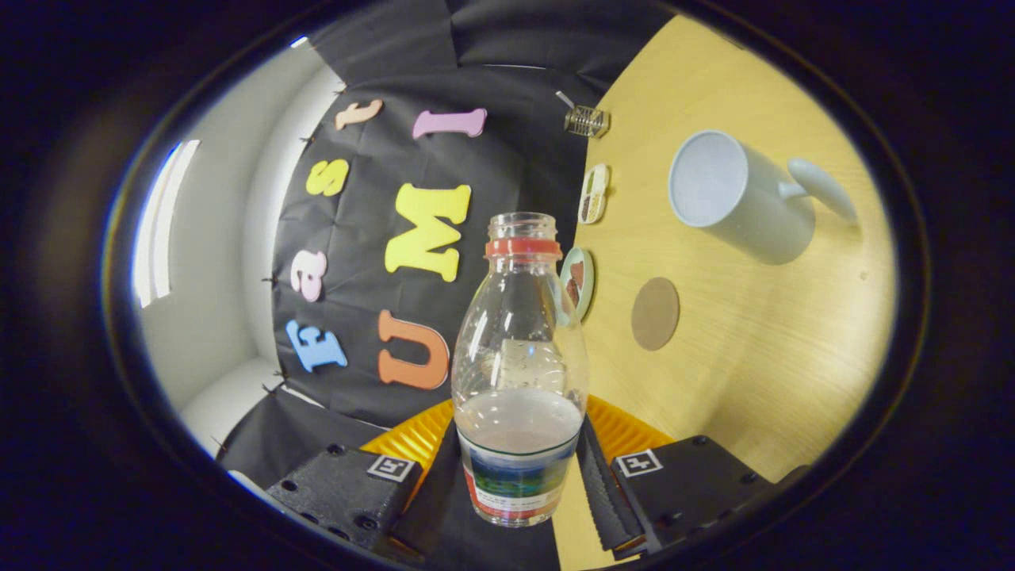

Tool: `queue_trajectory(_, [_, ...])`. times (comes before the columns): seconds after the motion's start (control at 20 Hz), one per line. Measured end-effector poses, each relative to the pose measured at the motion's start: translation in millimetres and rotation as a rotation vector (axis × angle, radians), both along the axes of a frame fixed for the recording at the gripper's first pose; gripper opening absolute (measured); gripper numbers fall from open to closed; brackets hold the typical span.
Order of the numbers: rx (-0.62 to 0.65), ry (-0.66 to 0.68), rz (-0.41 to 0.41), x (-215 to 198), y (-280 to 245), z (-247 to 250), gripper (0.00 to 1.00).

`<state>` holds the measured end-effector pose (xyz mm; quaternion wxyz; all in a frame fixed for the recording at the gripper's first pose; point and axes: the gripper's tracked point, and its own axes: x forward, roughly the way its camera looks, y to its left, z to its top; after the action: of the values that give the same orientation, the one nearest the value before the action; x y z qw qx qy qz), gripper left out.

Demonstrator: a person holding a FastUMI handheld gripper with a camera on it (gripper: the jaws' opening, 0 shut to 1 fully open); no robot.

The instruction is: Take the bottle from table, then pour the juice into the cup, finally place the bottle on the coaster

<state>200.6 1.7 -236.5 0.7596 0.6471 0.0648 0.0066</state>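
I've got the gripper point(519, 476) clamped low on the uncapped bottle point(519, 357) – tip too quick and juice overshoots the cup point(733, 198) – or it slips

Black cloth wall point(507, 119) hung beyond the fingers, pale wooden table point(761, 365) spread ahead, white wall point(230, 262) and bright window point(158, 226) seen far beyond
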Motion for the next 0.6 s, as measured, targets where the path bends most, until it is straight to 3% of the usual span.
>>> queue_trajectory(0.6, [0.199,-0.044,-0.035,5,-15,16,0.77])
